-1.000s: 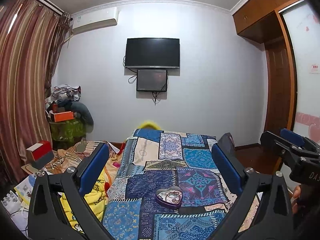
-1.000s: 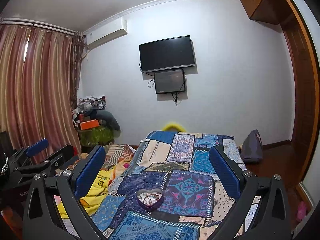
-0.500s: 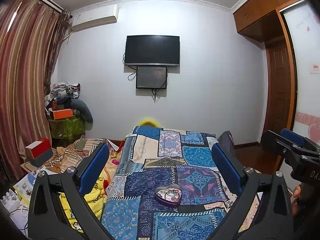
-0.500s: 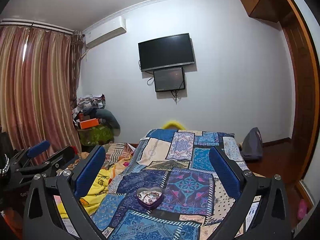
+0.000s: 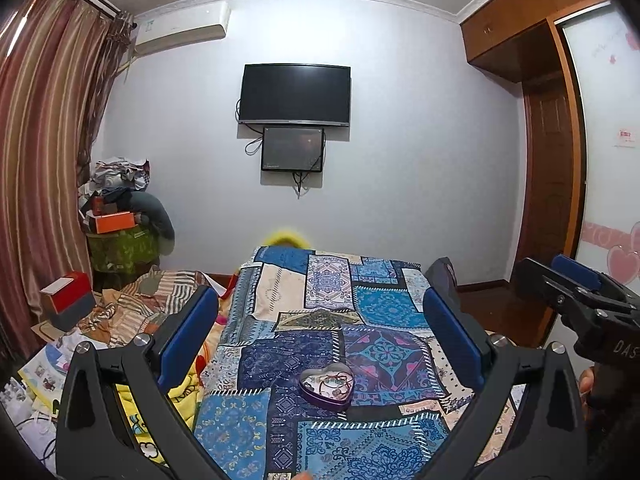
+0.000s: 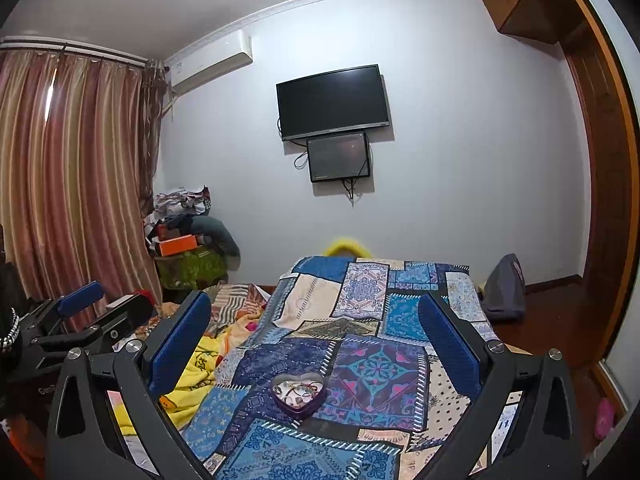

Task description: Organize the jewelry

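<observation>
- Left tongs [image 5: 320, 334] hang released above the bed, blue pads spread wide and holding nothing.
- Right tongs [image 6: 316, 336] are likewise released, their pads parted over the same bed and gripping nothing; in the left wrist view they show at the far right edge.
- Between each pair of pads, a purple heart-shaped tin [image 5: 327, 386] sits on the patchwork bedspread [image 5: 384, 304], near the camera end of the bed, clear of both tongs.
- Jewelry [image 6: 298, 391] lies tangled inside the open tin; single pieces are too small to tell apart.
- Yellow blanket [image 6: 196, 376] is bunched at the bed's left side.
- On the far wall, a dark television [image 5: 295, 95] hangs above a smaller screen [image 5: 292, 149].
- Striped curtains [image 6: 68, 184] cover the left side of the room.
</observation>
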The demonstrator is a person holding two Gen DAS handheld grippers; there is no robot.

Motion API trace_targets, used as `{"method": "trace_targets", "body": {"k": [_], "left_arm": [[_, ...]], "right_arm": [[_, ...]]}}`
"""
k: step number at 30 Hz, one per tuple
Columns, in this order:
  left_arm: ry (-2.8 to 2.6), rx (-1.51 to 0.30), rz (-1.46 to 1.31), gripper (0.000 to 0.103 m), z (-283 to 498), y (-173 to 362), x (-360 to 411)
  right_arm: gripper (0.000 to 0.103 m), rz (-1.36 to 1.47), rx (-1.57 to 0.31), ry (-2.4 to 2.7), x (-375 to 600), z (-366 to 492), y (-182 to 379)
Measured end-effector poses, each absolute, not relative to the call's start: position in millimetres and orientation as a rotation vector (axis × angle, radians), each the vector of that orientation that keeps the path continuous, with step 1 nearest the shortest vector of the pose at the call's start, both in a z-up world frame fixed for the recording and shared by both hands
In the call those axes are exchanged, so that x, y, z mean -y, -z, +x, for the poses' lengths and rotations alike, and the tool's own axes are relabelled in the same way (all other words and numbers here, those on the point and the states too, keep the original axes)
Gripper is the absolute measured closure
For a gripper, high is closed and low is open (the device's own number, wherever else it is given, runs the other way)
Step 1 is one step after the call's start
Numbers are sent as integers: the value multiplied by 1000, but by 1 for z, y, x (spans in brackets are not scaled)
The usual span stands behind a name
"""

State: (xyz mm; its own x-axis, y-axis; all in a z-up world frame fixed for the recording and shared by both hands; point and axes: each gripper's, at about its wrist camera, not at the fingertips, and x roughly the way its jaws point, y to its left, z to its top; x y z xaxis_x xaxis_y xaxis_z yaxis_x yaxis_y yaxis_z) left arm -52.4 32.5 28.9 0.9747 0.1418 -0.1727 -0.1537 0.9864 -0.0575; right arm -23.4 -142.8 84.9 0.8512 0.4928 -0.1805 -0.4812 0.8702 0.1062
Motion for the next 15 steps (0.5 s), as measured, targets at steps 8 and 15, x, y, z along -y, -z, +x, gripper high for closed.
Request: {"method": "trace_targets", "body": {"k": [8,15], "left_arm": [[-148,-170,-65,0,-51,-29,-32],[-139,-176,-75,0,-47,-26,-34]], "right_arm": [[0,53,-212,-512,142,-22,-82],[0,52,-222,-509,141,-18,-80]]}}
